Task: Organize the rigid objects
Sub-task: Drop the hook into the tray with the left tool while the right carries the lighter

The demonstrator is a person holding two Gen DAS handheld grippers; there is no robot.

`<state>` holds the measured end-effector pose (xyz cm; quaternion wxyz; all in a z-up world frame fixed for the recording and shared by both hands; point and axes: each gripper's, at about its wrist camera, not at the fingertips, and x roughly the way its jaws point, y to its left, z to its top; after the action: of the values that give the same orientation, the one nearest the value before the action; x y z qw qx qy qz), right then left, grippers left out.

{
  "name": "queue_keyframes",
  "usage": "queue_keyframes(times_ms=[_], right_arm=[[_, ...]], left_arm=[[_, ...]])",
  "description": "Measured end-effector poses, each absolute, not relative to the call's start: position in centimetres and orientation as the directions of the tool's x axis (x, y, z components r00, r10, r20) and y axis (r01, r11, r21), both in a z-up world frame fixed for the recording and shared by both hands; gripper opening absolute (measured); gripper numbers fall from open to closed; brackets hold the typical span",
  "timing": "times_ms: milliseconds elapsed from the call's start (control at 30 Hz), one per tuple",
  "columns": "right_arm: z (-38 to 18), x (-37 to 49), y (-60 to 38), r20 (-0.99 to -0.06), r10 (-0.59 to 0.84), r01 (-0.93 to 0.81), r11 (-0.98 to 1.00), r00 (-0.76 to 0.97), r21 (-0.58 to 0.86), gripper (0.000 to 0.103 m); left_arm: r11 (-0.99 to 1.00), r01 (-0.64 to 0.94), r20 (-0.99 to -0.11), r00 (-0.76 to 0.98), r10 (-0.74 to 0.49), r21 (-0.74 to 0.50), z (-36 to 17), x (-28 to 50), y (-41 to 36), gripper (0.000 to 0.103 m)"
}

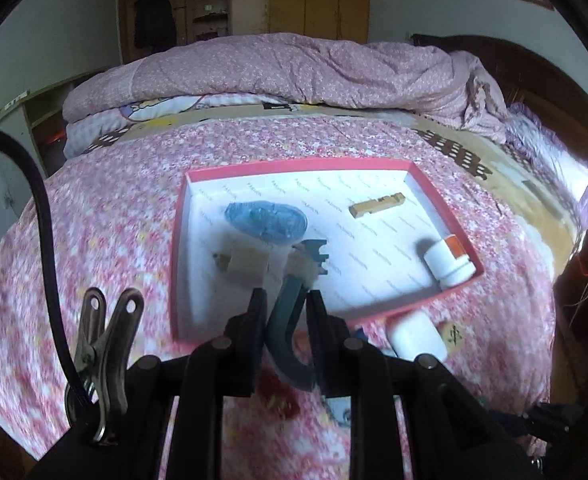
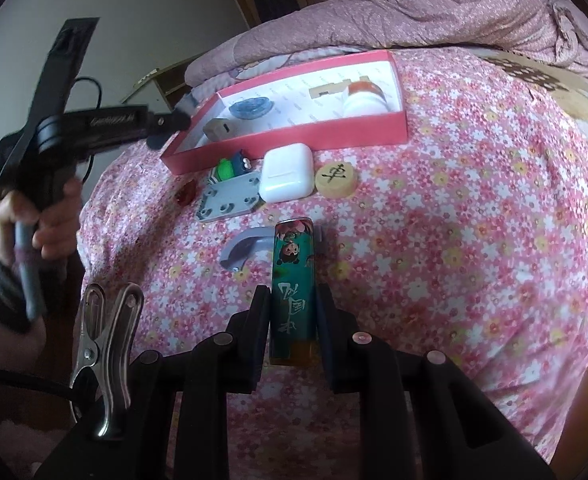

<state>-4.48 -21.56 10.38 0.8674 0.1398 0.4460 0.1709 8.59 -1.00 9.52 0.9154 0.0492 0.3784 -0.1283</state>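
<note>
Shallow red cardboard box with a white printed lining (image 1: pixel 445 196) sits on the pink floral bedspread (image 2: pixel 473 200), open side up. Inside the box, four things: one blue crinkled plastic-wrapped oval (image 1: pixel 266 220) near its far left corner, one tan cardboard-coloured block (image 1: pixel 248 264) against its left wall, one notched light wooden bar (image 1: pixel 377 204) toward its far side, one white plastic bottle with an orange band (image 1: pixel 449 262) lying on its side in the near right corner. Outside the box, along its near wall: one white rounded plastic earbud case (image 2: pixel 286 178), one round wooden chess piece with a black character (image 2: pixel 335 180) just right of the case, one flat grey metal plate with holes (image 2: pixel 228 202), one small green-and-blue toy piece (image 2: pixel 228 168), one tiny red translucent bit (image 2: pixel 184 196), one curved grey plastic part (image 2: pixel 246 250) further from the box. Left gripper (image 1: pixel 284 300) hangs over the box's near edge, jaws nearly closed and clamped on a dark teal curved hook-shaped tool with a toothed head (image 1: pixel 294 316); head is blurred. A hand (image 2: pixel 50 220) grips its handle. Right gripper (image 2: pixel 292 296) sits well short of the box, jaws closed tight on a green printed lighter with cartoon figures and an amber base (image 2: pixel 293 280), lighter lengthwise between the fingers.
</note>
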Motion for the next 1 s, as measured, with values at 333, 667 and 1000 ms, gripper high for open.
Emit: queue_keyframes(times_ms=[333, 667, 1000], right_arm=[[9.6, -4.2, -22.0, -0.723, 0.447, -0.163, 0.888, 0.526, 0.43, 0.023], [9.7, -4.4, -22.1, -0.724, 0.446, -0.163, 0.889, 0.526, 0.429, 0.023], [9.8, -3.6, -21.3, -0.738, 0.425, -0.18, 0.902, 0.524, 0.392, 0.023]], left_arm=[[0.948, 0.317, -0.762, 0.619, -0.188, 0.024, 7.6, 11.2, -3.3, 0.021], [0.948, 0.284, -0.784, 0.617, -0.066, 0.143, 5.2, 14.0, -3.8, 0.02], [0.954, 0.259, -0.755, 0.653, -0.061, 0.147, 4.9, 14.8, -3.8, 0.021]])
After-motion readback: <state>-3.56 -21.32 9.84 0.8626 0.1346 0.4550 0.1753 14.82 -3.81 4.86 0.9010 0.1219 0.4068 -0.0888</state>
